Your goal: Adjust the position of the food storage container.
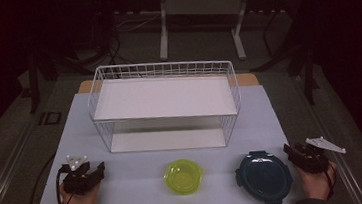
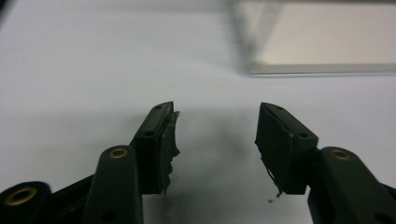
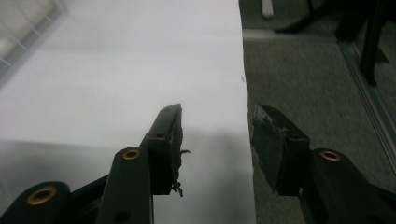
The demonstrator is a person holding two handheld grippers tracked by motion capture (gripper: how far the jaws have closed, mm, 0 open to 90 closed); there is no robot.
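A small yellow-green bowl [image 1: 184, 176] sits near the table's front edge, in the middle. To its right lies a dark blue round lid with clips [image 1: 264, 177]. My left gripper [image 1: 96, 169] rests at the front left in a hand, open and holding nothing; in the left gripper view its open jaws [image 2: 215, 140] hover over bare white table. My right gripper [image 1: 289, 150] sits at the front right, just right of the lid, open with nothing between its jaws [image 3: 215, 140], which straddle the table's right edge.
A white wire basket rack [image 1: 164, 103] with a white shelf stands across the back half of the table; its corner shows in the left gripper view [image 2: 322, 42]. Grey floor [image 3: 317, 84] lies beyond the table's right edge. Desk legs stand behind.
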